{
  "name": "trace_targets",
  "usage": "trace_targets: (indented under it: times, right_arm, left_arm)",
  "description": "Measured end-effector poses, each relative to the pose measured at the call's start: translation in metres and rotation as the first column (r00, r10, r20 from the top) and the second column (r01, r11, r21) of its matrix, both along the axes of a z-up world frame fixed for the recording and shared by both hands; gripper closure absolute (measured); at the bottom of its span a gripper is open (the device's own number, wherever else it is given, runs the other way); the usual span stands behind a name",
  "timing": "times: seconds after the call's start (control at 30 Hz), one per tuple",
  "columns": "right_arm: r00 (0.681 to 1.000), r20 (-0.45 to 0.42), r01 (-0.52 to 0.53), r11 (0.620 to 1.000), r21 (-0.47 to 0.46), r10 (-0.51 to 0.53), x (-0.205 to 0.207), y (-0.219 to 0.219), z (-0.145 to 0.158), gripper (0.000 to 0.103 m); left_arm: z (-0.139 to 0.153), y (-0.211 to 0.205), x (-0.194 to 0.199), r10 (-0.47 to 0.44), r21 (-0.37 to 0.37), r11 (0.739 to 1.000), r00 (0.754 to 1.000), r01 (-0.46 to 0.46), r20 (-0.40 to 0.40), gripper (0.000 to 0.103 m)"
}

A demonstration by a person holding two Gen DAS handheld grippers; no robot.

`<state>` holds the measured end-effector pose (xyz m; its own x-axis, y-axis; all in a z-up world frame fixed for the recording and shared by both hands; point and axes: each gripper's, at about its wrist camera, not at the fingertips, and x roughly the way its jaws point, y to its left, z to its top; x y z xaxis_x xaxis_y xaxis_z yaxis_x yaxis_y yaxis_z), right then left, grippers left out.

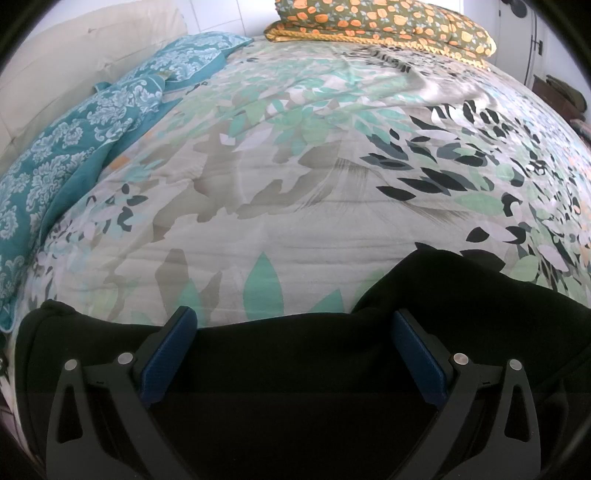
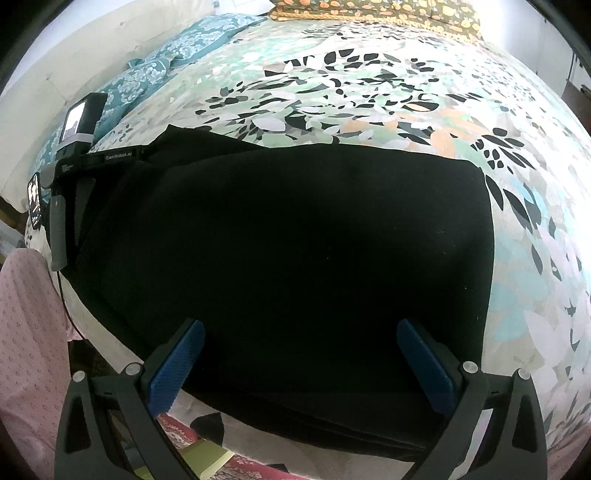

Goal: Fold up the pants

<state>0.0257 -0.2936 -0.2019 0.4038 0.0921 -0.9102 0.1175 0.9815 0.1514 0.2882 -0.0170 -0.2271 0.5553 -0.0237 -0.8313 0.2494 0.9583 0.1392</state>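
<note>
Pants (image 2: 288, 258) beneath both spread claws (left (image 1: 294, 325), right (image 2: 301, 334)).

A bed fills the room, spread with a leaf-patterned quilt (image 1: 295, 177). Teal damask pillows (image 1: 74, 147) lie left; an orange-flowered pillow (image 1: 388, 26) sits far. White walls, bright daylight.

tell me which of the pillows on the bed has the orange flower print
The olive pillow with the yellow braided edge, at the far end of the bed. The teal pillow along the left side carries a white damask pattern instead, with no orange flowers.
</note>
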Motion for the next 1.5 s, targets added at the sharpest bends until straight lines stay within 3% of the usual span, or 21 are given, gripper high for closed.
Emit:
trace_targets:
  times: [1.5]
  right_arm:
    - [0.999,0.035,-0.015,0.999,-0.029,0.016,-0.0011,0.0041,0.0001,0.0]
  left_arm:
    - [-0.0001,-0.0011,-0.0001,0.002,0.002,1.0,1.0,-0.002,0.001,0.0]
